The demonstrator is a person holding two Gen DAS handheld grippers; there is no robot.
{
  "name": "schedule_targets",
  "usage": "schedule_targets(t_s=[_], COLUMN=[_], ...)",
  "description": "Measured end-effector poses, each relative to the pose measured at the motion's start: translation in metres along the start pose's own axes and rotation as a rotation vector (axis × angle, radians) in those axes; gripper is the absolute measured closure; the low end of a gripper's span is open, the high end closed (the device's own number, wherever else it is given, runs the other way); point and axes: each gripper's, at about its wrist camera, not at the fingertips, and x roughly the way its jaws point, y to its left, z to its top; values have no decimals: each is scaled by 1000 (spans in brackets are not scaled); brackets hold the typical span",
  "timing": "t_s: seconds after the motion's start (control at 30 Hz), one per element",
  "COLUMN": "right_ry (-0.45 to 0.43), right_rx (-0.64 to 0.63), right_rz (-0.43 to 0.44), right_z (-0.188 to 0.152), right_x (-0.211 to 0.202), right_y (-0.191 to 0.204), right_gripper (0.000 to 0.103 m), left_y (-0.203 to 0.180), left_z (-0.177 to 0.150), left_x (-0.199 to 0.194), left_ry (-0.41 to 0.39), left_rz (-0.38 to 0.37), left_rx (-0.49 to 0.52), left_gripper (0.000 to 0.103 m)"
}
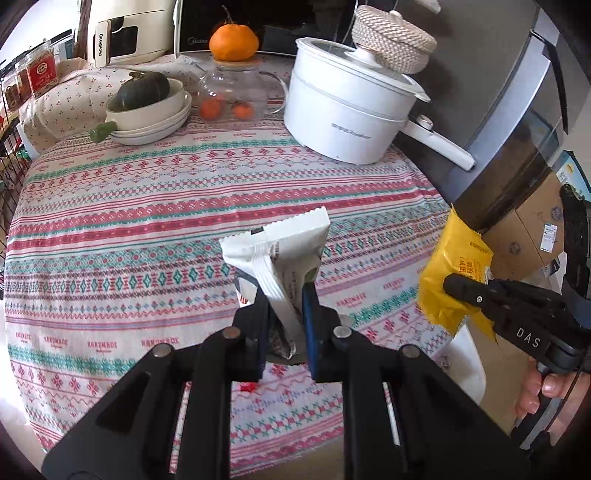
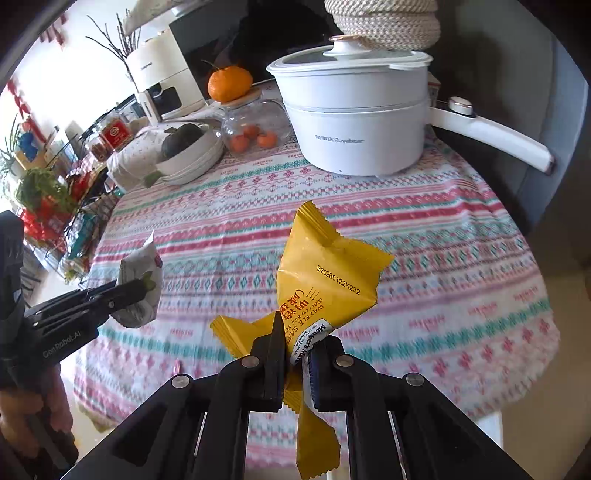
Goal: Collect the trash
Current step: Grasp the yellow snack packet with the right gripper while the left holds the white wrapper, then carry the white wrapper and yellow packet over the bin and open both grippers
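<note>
Along the left edge of the tabletop (image 1: 110, 221), under its striped, patterned cloth, red-labelled jars (image 1: 40, 72) stand by a wire rack, with a cream appliance (image 1: 125, 33) behind them. Next to the right, a dark green squash (image 1: 142, 90) sits in a stack of cream bowls (image 1: 151, 118). Beside the bowls stands a glass jar (image 1: 231, 96) with small oranges inside and one large orange (image 1: 233, 40) on its wooden lid. Further right is a white electric pot (image 1: 347, 110) with a long handle, and a woven lidded basket (image 1: 393, 38) rests on its lid.

Nearer the camera, the left gripper (image 1: 284, 291) is pinching a white wrapper (image 1: 280, 258), its pads pressed against both sides; the wrapper sticks upward, lifted clear of the cloth. A small red scrap (image 1: 246, 386) lies on the cloth below the fingers.

To the right, close to the tabletop's edge, the right gripper (image 2: 295, 339) is clamped on a yellow snack wrapper (image 2: 325, 273), whose crimped ends flare above and below the pads. It too hangs above the cloth. From the left wrist camera, a person's fingers (image 1: 543, 391) show on the right gripper's handle, with cardboard boxes (image 1: 532, 229) on the floor beyond.
</note>
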Motion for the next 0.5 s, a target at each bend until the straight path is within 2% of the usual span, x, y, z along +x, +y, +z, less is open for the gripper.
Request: schedule_targets(t_s=[0.23,0.37,0.5], right_ry=[-6,-1,-4], right_rx=[8,4,12], right_rz=[-46,-110,-131], right_z=[-50,-74,-103], right_x=[-46,-61,-69], right_y=[-21,-34,-52], right_gripper=[93,93,93], left_y=[-28,-39,-53], left_z=[-39,-59,-78], left_x=[-22,-27,-23], left_ry=[-7,-1,26], left_rz=[-71,-106,-126], left_rx=[20,22,54], left_gripper=[85,85,85])
